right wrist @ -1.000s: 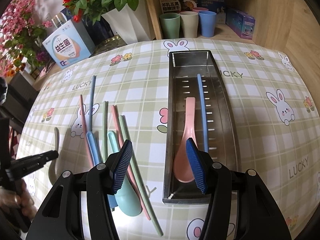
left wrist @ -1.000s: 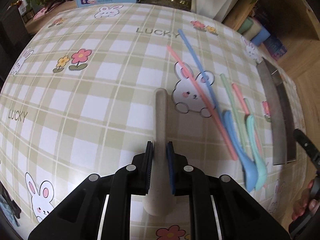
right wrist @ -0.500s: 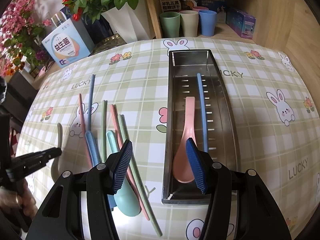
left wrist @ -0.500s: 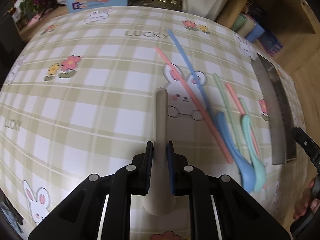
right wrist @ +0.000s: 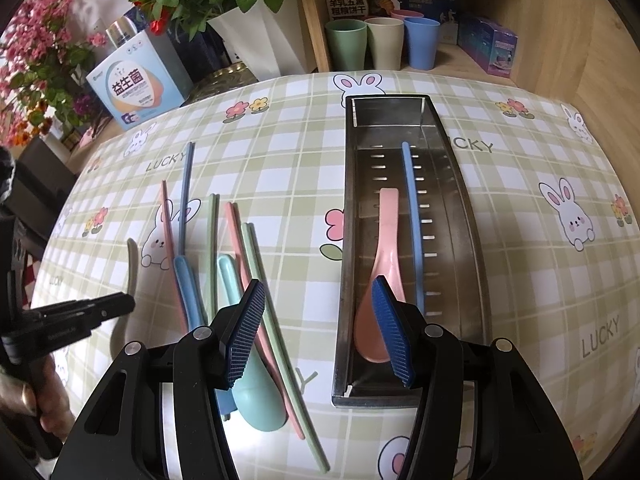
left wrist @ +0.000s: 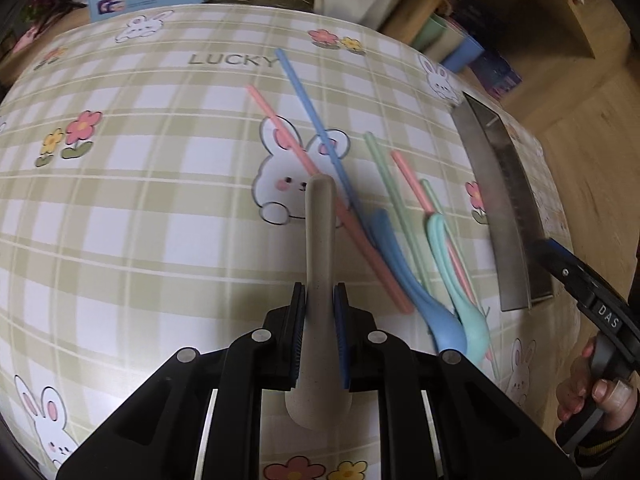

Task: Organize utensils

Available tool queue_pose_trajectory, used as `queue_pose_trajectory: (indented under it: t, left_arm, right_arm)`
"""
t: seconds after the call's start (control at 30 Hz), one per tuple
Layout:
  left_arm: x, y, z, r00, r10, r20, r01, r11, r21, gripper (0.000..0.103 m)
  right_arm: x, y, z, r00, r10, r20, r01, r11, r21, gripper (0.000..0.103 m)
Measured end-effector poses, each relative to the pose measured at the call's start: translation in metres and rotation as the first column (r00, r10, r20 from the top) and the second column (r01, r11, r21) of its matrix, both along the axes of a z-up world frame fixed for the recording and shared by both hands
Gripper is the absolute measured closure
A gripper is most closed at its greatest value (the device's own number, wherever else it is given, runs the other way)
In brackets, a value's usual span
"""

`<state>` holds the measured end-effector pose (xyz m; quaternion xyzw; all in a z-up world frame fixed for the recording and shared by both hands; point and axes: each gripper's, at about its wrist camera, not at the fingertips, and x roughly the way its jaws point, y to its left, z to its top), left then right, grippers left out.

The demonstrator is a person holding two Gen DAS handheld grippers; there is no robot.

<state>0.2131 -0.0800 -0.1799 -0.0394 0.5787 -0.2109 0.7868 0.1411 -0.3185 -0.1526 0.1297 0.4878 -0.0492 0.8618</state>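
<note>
My left gripper (left wrist: pixel 320 312) is shut on a beige spoon (left wrist: pixel 318 240), handle pointing away, held over the checked tablecloth. To its right lie a blue spoon (left wrist: pixel 420 292), a teal spoon (left wrist: pixel 460 288) and several pink, blue and green chopsticks (left wrist: pixel 312 128). The steel utensil tray (right wrist: pixel 456 240) holds a pink spoon (right wrist: pixel 380 264) and a blue chopstick (right wrist: pixel 412 216). My right gripper (right wrist: pixel 320 332) is open and empty, above the tray's near left corner. The left gripper also shows at the left of the right wrist view (right wrist: pixel 120 306).
A white vase with flowers (right wrist: pixel 260 36), a blue box (right wrist: pixel 136 88) and three cups (right wrist: pixel 384 44) on a wooden shelf stand behind the table. The tray's side (left wrist: pixel 504 200) shows at the right of the left wrist view.
My left gripper has carried the beige spoon to the right, closer to the loose spoons and chopsticks. The right gripper has stayed put, open.
</note>
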Motion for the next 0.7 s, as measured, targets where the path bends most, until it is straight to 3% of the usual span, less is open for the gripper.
queue_pose_trajectory:
  t: [0.13, 0.33, 0.57, 0.7]
  left_arm:
    - [0.000, 0.002, 0.000, 1.000, -0.003, 0.010, 0.003, 1.000, 0.006, 0.089]
    - [0.001, 0.006, -0.002, 0.999, -0.036, 0.031, 0.033, 0.996, 0.086, 0.089]
    - [-0.003, 0.011, -0.001, 0.997, -0.059, 0.045, 0.053, 0.991, 0.123, 0.089]
    - [-0.014, 0.004, 0.003, 0.993, -0.110, 0.052, 0.101, 0.983, 0.153, 0.080]
  right_arm:
    - [0.000, -0.001, -0.001, 1.000, -0.006, -0.003, 0.006, 1.000, 0.000, 0.049]
    - [0.000, 0.003, -0.002, 1.000, 0.006, -0.004, -0.006, 1.000, 0.003, 0.049]
    - [0.000, 0.003, -0.002, 1.000, 0.003, -0.004, -0.003, 1.000, 0.003, 0.049]
    - [0.000, 0.002, -0.003, 1.000, -0.001, -0.002, 0.001, 1.000, 0.007, 0.049]
